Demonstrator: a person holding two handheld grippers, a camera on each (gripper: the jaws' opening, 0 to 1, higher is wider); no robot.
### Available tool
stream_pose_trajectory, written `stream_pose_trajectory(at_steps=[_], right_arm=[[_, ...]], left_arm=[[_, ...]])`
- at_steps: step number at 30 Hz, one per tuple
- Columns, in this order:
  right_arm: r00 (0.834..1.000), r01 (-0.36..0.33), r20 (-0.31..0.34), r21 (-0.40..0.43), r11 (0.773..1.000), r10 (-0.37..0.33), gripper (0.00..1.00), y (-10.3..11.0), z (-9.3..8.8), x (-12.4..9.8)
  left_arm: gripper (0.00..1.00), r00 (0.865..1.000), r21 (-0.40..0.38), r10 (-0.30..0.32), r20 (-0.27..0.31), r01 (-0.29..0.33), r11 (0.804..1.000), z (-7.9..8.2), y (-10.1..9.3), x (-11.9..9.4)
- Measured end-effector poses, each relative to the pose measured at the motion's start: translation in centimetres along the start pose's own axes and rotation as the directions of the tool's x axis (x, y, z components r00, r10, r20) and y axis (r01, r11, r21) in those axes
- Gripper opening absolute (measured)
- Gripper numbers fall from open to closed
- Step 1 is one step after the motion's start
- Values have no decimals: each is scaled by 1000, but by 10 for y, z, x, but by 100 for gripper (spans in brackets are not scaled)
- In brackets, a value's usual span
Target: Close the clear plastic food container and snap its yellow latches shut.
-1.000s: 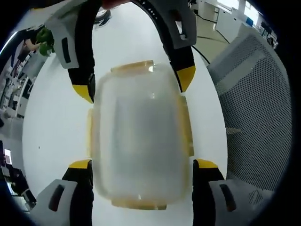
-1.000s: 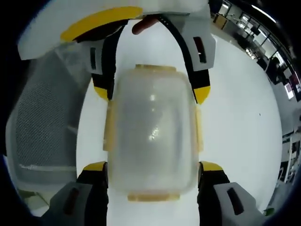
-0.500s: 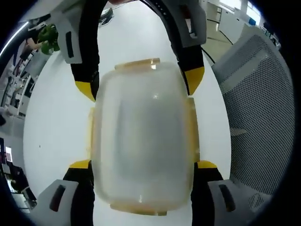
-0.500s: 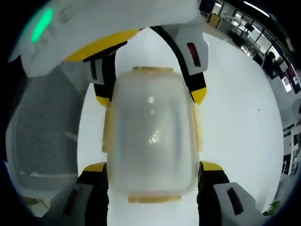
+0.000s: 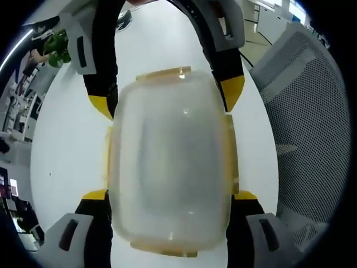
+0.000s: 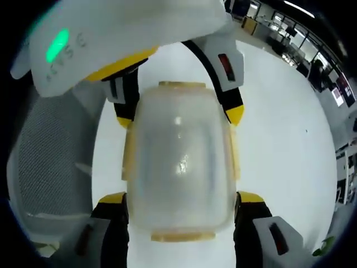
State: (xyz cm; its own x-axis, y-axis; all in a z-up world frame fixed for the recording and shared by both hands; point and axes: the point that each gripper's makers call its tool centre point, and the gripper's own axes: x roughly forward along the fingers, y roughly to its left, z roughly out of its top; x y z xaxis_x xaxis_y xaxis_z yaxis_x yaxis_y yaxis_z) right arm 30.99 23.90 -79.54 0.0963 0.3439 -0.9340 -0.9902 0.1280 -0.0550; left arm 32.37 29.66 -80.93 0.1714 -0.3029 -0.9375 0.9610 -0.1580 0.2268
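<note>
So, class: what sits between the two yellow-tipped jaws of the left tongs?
The clear container, lid on, spans the gap between the left tongs in the left gripper view.

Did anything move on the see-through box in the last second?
Hardly. Both views crept a little closer, so the clear container looks slightly bigger. It stays closed on the white table, with the left gripper and right gripper still straddling its opposite ends.
</note>
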Motion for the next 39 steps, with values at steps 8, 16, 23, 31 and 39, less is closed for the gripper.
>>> stream_pose_trajectory(at_steps=[8, 16, 23, 31, 39], right_arm=[[1000, -6, 9, -21, 1000, 6, 77, 0, 13, 5], [1000, -14, 14, -42, 999, 14, 77, 0, 26, 10], [999, -14, 29, -49, 999, 15, 77, 3, 42, 15], [999, -10, 41, -46, 999, 12, 78, 4, 52, 18], [1000, -6, 24, -40, 999, 7, 78, 4, 59, 20]], left_arm=[[85, 1000, -18, 4, -8, -4, 1000, -13, -2, -4], [85, 999, -35, 9, -32, -11, 999, -27, -4, -7], [85, 999, -43, 14, -43, -16, 999, -43, -7, -13], [85, 999, -45, 15, -44, -17, 999, -51, -8, -16], [85, 999, -40, 13, -33, -14, 999, -58, -7, -20]])
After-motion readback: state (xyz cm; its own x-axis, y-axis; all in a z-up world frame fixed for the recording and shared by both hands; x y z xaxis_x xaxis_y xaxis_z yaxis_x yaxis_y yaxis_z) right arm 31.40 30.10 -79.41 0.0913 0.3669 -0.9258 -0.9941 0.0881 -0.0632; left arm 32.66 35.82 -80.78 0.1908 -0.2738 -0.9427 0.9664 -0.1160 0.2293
